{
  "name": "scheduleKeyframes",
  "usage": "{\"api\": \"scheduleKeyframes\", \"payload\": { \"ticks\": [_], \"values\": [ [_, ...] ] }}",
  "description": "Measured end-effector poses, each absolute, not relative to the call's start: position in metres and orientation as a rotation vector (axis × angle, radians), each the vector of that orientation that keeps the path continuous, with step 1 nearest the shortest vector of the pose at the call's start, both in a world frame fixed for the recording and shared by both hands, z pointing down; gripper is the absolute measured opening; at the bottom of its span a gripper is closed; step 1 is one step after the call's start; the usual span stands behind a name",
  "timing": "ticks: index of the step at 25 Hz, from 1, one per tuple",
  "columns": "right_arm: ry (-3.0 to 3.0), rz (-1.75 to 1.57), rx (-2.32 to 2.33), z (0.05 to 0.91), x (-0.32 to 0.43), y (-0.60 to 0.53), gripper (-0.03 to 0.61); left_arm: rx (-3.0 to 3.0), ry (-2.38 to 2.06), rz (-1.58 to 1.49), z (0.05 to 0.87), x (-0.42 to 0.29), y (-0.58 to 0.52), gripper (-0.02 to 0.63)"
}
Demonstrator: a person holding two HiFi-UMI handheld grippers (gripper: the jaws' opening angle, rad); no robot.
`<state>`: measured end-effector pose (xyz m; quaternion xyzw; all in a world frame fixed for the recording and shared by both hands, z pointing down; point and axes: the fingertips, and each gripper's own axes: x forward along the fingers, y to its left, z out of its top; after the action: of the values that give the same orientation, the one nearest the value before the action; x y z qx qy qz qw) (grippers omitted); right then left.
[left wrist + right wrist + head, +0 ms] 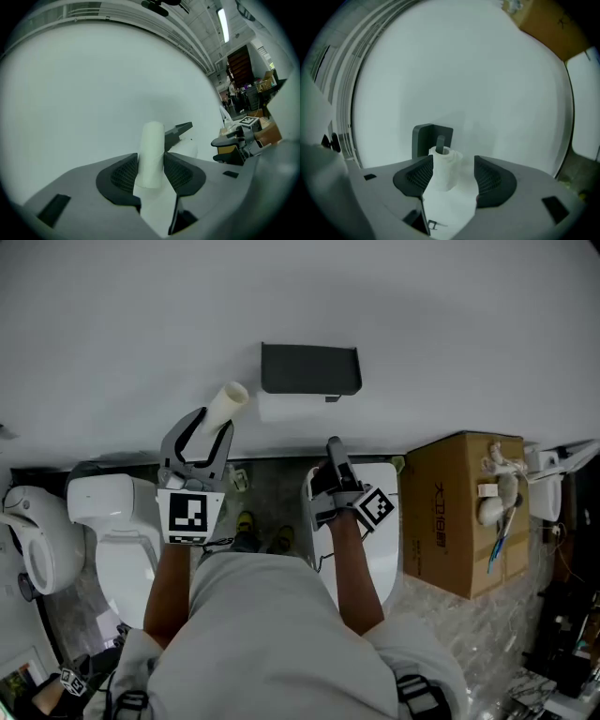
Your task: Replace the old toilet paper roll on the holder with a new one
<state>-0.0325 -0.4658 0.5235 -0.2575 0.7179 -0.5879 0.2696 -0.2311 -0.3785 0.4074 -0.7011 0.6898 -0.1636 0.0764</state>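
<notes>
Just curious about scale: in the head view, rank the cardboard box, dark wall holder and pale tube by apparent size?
1. cardboard box, largest.
2. dark wall holder.
3. pale tube, smallest, though it is probably nearer the camera than the holder.

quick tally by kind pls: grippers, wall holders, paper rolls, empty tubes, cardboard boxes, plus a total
grippers: 2 (left gripper, right gripper)
holder: 1
paper roll: 1
empty tube: 1
cardboard box: 1
total: 6
</notes>
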Motion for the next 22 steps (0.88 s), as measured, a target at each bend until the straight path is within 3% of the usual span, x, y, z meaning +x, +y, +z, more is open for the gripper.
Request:
{"api": "scheduleKeyframes", "payload": {
  "ticks": [6, 11, 22],
  "values": [
    [2.27, -1.213, -1.077, 0.502, 0.026, -0.474, 0.11, -2.185, 2.048, -0.366, 0.405, -0.221, -0.396, 0.193],
    [2.449, -0.842, -1.319, 0.468, 0.056, -0.479, 0.012, -2.248, 2.072, -0.231, 0.401, -0.22, -0.406, 0.193],
    [2.714, -0.357, -1.429, 0.429, 0.031, -0.469, 0.005, -2.274, 2.111, -0.056, 0.395, -0.228, -0.4, 0.193]
  ]
}}
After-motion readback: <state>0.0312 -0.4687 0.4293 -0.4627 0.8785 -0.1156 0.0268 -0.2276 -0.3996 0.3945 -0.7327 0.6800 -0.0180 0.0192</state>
